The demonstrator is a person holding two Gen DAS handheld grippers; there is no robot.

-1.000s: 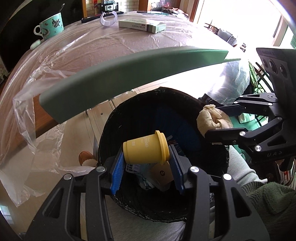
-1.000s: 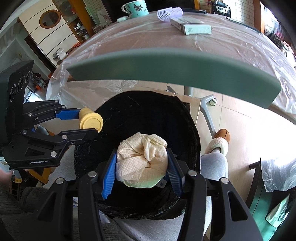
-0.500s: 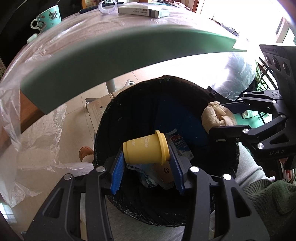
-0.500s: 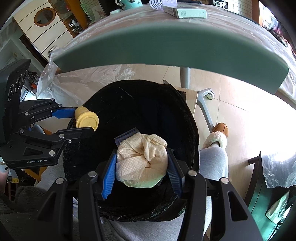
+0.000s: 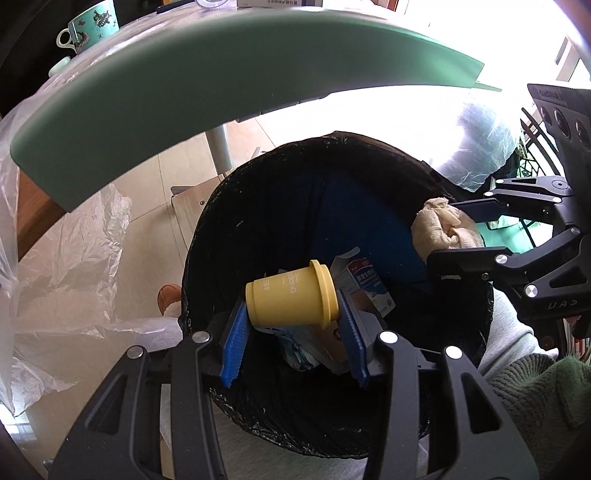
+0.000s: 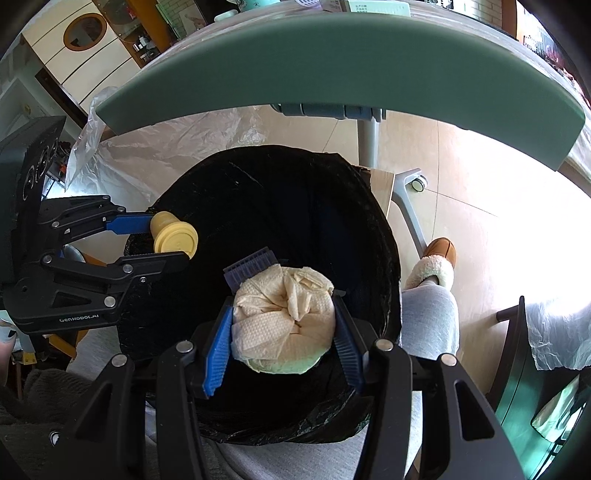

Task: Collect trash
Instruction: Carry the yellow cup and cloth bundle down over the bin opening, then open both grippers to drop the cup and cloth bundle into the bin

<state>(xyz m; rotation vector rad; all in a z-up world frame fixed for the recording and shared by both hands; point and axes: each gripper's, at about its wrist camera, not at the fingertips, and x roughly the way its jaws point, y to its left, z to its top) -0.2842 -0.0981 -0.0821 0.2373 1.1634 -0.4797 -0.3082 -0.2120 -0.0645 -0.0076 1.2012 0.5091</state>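
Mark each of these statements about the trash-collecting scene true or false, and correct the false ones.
1. The left gripper is shut on a yellow cup. True.
2. The right gripper is empty. False: it is shut on a crumpled paper wad.
3. Both items are held over the open bin lined with a black bag. True.
4. The bin holds nothing. False: the left wrist view shows a small carton and other scraps inside.
5. A patterned teal mug stands on the table above. True.
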